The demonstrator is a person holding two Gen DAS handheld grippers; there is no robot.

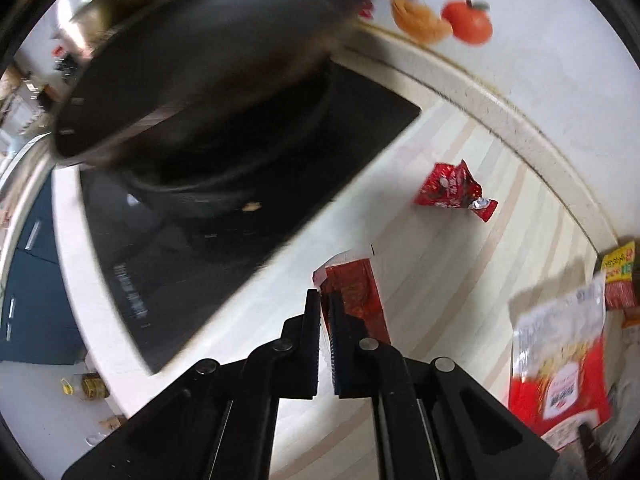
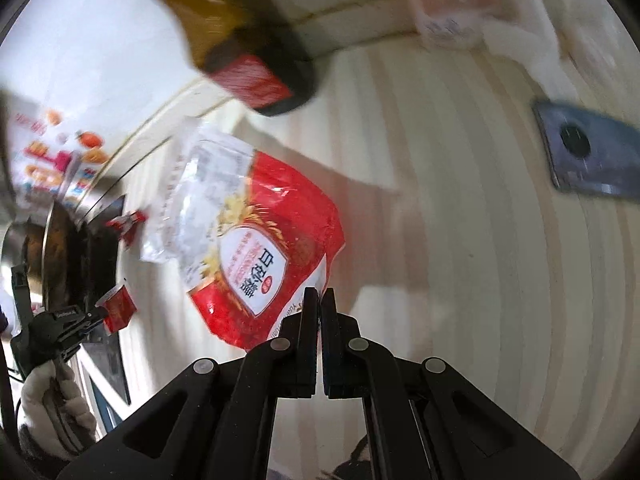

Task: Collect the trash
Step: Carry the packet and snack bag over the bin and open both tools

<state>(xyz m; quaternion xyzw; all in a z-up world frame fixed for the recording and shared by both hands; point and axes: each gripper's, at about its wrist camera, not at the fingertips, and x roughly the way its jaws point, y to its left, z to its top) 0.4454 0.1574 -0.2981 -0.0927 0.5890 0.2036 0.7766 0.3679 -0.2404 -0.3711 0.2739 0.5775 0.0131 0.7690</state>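
Note:
My left gripper (image 1: pixel 325 300) is shut on a flat red wrapper (image 1: pixel 354 300), which juts out beyond the fingertips above the pale striped counter (image 1: pixel 460 280). The right wrist view shows the same gripper (image 2: pixel 94 314) and wrapper (image 2: pixel 118 307) at the far left, held by a gloved hand (image 2: pixel 48 404). A second, crumpled red wrapper (image 1: pixel 452 188) lies on the counter farther ahead. My right gripper (image 2: pixel 320 300) is shut on the lower edge of a large red-and-white bag (image 2: pixel 260 240), which hangs tilted above the counter and also shows in the left wrist view as a blurred bag (image 1: pixel 560 360).
A black pan (image 1: pixel 208 60) sits on a dark cooktop (image 1: pixel 180 260) left of the wrappers. A brown bottle (image 2: pixel 248 52) stands by the back wall. A dark blue phone-like slab (image 2: pixel 588 152) lies at the right. Small yellow-red packets (image 1: pixel 618 276) sit near the wall.

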